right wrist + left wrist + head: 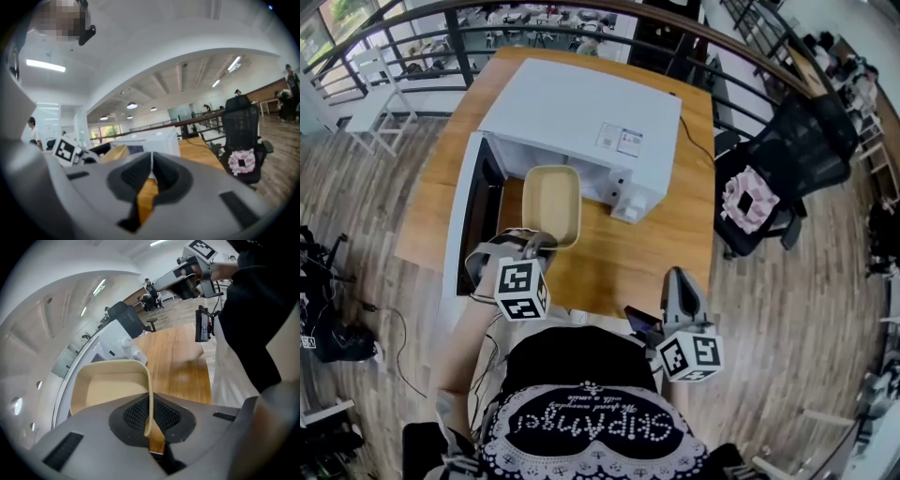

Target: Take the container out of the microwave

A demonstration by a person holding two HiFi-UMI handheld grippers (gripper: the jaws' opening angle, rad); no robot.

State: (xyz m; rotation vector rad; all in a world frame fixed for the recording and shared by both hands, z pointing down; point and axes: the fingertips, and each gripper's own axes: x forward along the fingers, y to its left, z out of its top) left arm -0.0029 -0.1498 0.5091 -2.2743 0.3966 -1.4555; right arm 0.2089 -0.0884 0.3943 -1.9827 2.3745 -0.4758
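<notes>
A beige, shallow container (551, 204) hangs just outside the mouth of the white microwave (581, 122), over the wooden table (675, 225). My left gripper (536, 240) is shut on its near rim; in the left gripper view the thin rim (149, 413) is pinched edge-on between the pads, and the container (110, 390) looks empty. My right gripper (674, 276) stays near the table's front edge, to the right, shut with nothing in it. In the right gripper view its jaws (151, 169) meet, with the microwave (154, 138) and container (115, 153) ahead on the left.
The microwave door (457, 230) stands swung open at the left. A black office chair with a pink cushion (750, 202) is right of the table. A dark railing (581, 14) runs behind, and a white chair (380, 112) stands at the far left.
</notes>
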